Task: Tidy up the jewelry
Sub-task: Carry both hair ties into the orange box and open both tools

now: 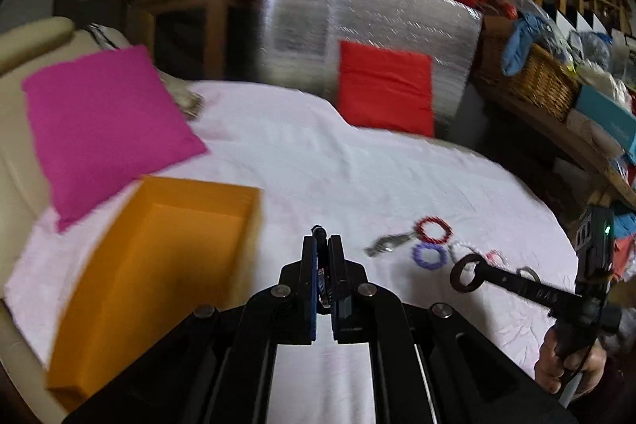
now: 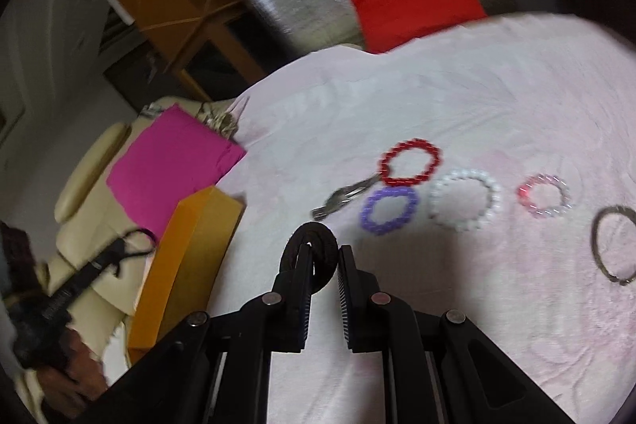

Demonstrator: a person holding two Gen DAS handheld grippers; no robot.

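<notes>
My left gripper [image 1: 322, 245] is shut on a thin dark bracelet [image 1: 319, 231], held above the white cloth just right of the open orange box [image 1: 159, 265]. My right gripper [image 2: 324, 253] is shut on a dark brown ring-shaped bracelet [image 2: 310, 245], hanging at its fingertips; this bracelet also shows in the left wrist view [image 1: 469, 273]. On the cloth lie a red bead bracelet [image 2: 411, 161], a purple one [image 2: 389, 209], a white one [image 2: 465, 203], a pink one [image 2: 542, 195], a metal bangle [image 2: 614, 245] and a silver clip [image 2: 346, 199].
A magenta cushion [image 1: 103, 126] lies behind the box. A red cushion [image 1: 387, 88] leans on a silver foil panel [image 1: 369, 26]. A wicker basket [image 1: 536, 78] and clutter stand on a shelf at the right. A cream sofa [image 2: 91, 193] borders the left.
</notes>
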